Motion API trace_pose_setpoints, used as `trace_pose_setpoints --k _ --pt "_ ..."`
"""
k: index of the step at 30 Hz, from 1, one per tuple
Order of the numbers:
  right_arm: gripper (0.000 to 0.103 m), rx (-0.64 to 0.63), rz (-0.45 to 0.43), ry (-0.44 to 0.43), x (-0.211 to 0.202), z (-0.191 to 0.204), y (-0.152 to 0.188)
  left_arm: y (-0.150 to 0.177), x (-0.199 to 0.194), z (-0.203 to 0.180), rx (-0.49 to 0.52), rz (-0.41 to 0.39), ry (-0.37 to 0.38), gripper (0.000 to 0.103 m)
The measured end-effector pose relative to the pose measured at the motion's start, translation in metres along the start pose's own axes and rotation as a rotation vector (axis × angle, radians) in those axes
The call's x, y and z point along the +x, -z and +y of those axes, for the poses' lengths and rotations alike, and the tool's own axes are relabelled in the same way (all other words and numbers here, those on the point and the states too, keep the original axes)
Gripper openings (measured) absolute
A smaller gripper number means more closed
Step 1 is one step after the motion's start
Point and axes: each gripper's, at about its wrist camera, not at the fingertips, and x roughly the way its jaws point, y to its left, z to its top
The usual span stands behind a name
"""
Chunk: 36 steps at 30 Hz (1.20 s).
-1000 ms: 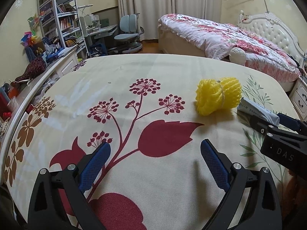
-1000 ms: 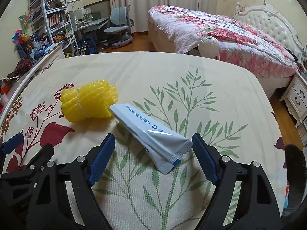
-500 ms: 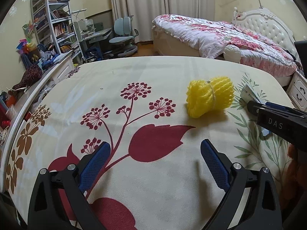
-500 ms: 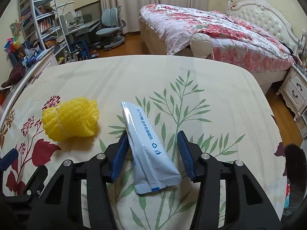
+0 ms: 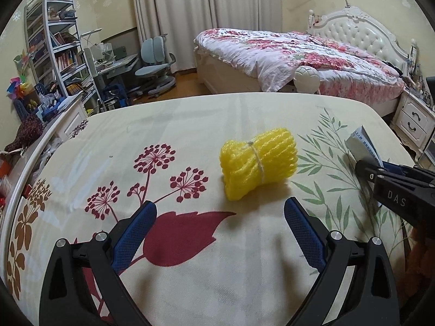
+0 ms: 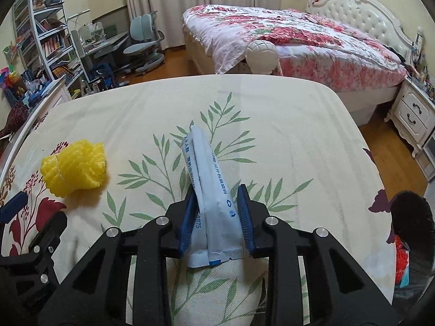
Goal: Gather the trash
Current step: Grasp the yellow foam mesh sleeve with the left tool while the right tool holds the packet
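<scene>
A pale blue and white packet (image 6: 206, 163) lies on the flowered tablecloth (image 6: 299, 135). It is buckled up lengthwise between the blue pads of my right gripper (image 6: 216, 195), whose jaws are still closing and press on both its sides. The packet's far end (image 5: 361, 142) sticks out past the right gripper (image 5: 365, 167) in the left wrist view. A yellow foam net roll (image 5: 258, 167) tied with a band sits just beyond my left gripper (image 5: 220, 205). That gripper stands open and holds nothing. The roll (image 6: 73, 171) lies left of the packet.
The table edge (image 6: 361, 141) drops to a wooden floor on the right, where a dark object with red inside (image 6: 410, 233) stands. Beyond are a bed (image 5: 299, 51), a nightstand (image 5: 413, 122), a desk chair (image 5: 155, 65) and bookshelves (image 5: 54, 51).
My right gripper's jaws have closed in from wide open onto the packet, which turned lengthwise and buckled upward. The left gripper has drifted nearer the yellow roll and stays open.
</scene>
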Motion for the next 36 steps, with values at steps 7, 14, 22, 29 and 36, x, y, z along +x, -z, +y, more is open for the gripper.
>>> trace_pose_setpoints --k 7,14,22,29,36 --pt "0.029 0.002 0.001 -0.007 0.000 -0.003 0.000 -0.014 0.014 -0.006 0.018 0.003 0.005 0.094" --pt "0.030 0.003 0.002 -0.012 0.001 -0.002 0.000 -0.024 0.023 -0.011 0.034 0.004 0.028 0.094" --pt "0.030 -0.003 0.004 -0.015 0.002 -0.002 -0.002 -0.033 0.035 -0.016 0.052 0.018 0.067 0.094" --pt "0.030 -0.008 0.004 -0.011 0.003 -0.001 -0.002 -0.037 0.041 -0.011 0.032 0.033 0.095 0.092" --pt "0.032 -0.022 0.007 -0.005 0.003 0.001 -0.003 -0.036 0.044 -0.013 0.050 0.056 0.115 0.067"
